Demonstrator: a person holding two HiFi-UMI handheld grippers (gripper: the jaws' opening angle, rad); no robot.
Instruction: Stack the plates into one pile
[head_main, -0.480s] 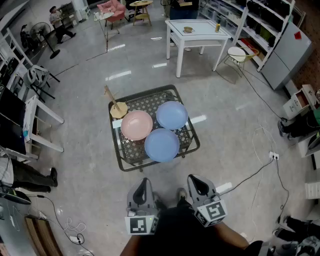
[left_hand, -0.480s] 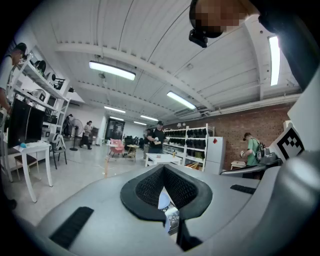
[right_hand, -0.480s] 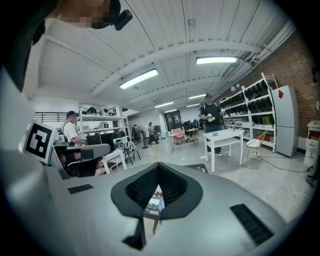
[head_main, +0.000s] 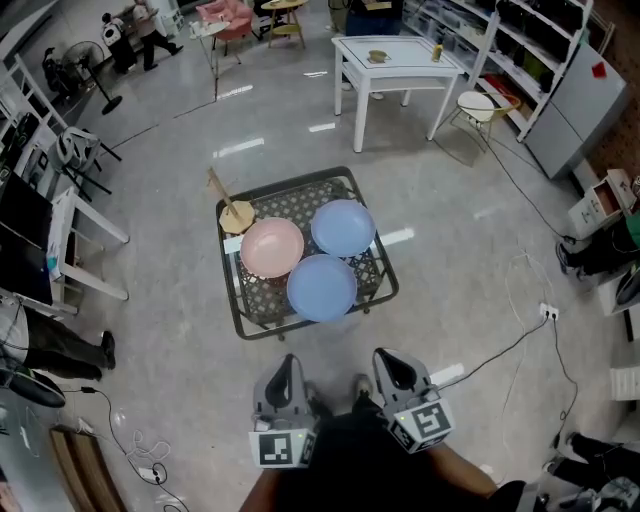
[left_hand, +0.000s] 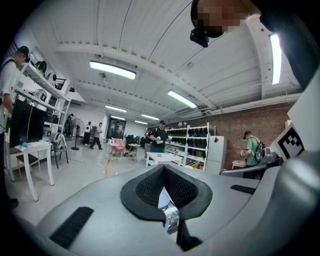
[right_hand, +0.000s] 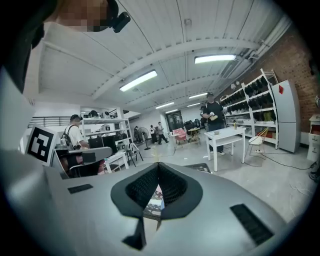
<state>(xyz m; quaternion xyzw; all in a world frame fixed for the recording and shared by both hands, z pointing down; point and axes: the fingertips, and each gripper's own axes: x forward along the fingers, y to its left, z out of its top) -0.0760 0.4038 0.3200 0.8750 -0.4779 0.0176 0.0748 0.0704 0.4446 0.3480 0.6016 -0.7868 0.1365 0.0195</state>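
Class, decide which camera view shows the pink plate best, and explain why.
The head view: the pink plate shows clearly from above on the mesh table. Both gripper views give only a sliver of that table, too small to tell.

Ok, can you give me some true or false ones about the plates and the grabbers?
1. Three plates lie on the mesh table. True.
2. All the plates are blue. False: there is a pink plate, a far blue plate and a near blue plate.
3. The plates are stacked in one pile. False: they lie spread out side by side.
4. The left gripper holds nothing. True: it is shut and empty, away from the table.
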